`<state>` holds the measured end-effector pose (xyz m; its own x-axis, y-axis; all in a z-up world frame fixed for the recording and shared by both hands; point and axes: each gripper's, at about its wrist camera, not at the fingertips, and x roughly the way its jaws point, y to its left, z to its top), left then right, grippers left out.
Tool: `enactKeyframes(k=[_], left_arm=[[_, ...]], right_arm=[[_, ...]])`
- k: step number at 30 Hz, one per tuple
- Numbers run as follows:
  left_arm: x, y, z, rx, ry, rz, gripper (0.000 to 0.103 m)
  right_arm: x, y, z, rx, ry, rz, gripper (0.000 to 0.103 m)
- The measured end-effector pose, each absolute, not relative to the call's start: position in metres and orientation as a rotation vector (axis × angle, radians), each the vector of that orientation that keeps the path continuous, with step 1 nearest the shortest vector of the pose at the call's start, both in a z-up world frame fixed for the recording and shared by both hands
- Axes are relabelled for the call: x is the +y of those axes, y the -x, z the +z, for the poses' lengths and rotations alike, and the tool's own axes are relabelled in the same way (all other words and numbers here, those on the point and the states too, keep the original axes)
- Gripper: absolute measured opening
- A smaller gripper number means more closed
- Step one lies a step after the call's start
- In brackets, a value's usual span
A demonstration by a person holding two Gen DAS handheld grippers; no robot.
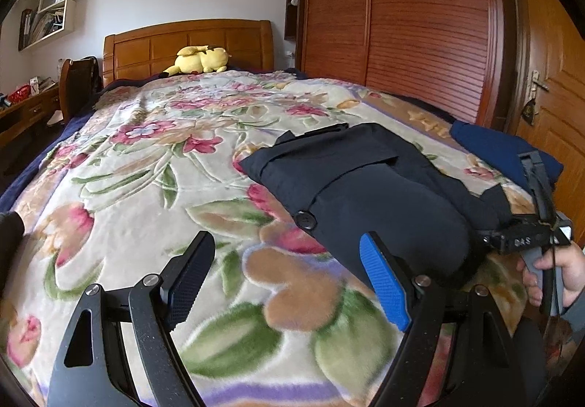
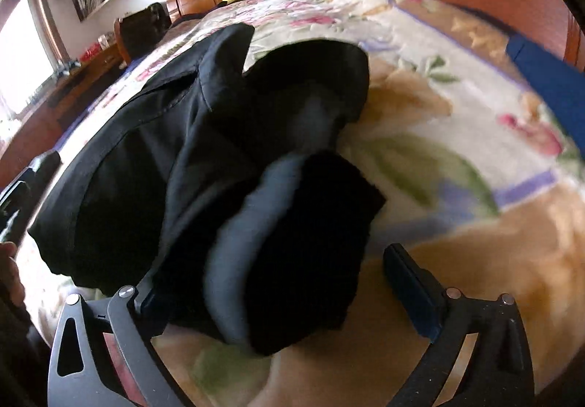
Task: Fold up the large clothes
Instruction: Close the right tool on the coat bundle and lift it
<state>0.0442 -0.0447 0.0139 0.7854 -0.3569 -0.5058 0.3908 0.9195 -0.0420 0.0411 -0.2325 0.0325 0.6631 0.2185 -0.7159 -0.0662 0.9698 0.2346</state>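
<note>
A black coat with a large button lies folded in a bundle on the floral blanket, right of centre. My left gripper is open and empty, just above the blanket, left of the coat's near end. In the right wrist view the coat fills the middle, its grey-lined end lying between the fingers of my right gripper, which is open around it. The picture is blurred there. The right gripper's body also shows in the left wrist view, held by a hand at the coat's right end.
A folded blue garment lies on the bed's right edge. A yellow plush toy sits by the wooden headboard. A wooden wardrobe and a door stand to the right; a desk and chair stand left of the bed.
</note>
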Motion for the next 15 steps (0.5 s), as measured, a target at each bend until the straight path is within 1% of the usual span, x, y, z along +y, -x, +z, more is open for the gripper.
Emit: enactKeyframes(k=[1, 3, 5, 6, 8, 11, 15], left_arm=[[-0.046, -0.049, 0.014, 0.534, -0.070, -0.397, 0.082], [-0.047, -0.058, 0.015, 0.545, -0.065, -0.393, 0.082], [-0.051, -0.069, 0.015, 0.567, -0.049, -0.401, 0.082], [-0.054, -0.076, 0.014, 0.578, -0.043, -0.405, 0.082], [-0.061, -0.088, 0.015, 0.591, -0.044, -0.408, 0.082], [-0.072, -0.103, 0.018, 0.603, -0.049, -0.418, 0.082], [-0.084, -0.118, 0.024, 0.607, -0.059, -0.422, 0.082]], right_arm=[[-0.231, -0.042, 0.032, 0.824, -0.192, 0.168, 0.100], [-0.227, -0.043, 0.033, 0.810, -0.188, 0.223, 0.083], [-0.226, -0.044, 0.033, 0.811, -0.192, 0.263, 0.062], [-0.226, -0.043, 0.035, 0.800, -0.186, 0.285, 0.057], [-0.231, -0.039, 0.036, 0.778, -0.179, 0.316, 0.035], [-0.240, -0.031, 0.045, 0.738, -0.162, 0.343, 0.025], [-0.251, -0.023, 0.064, 0.699, -0.083, 0.331, 0.022]])
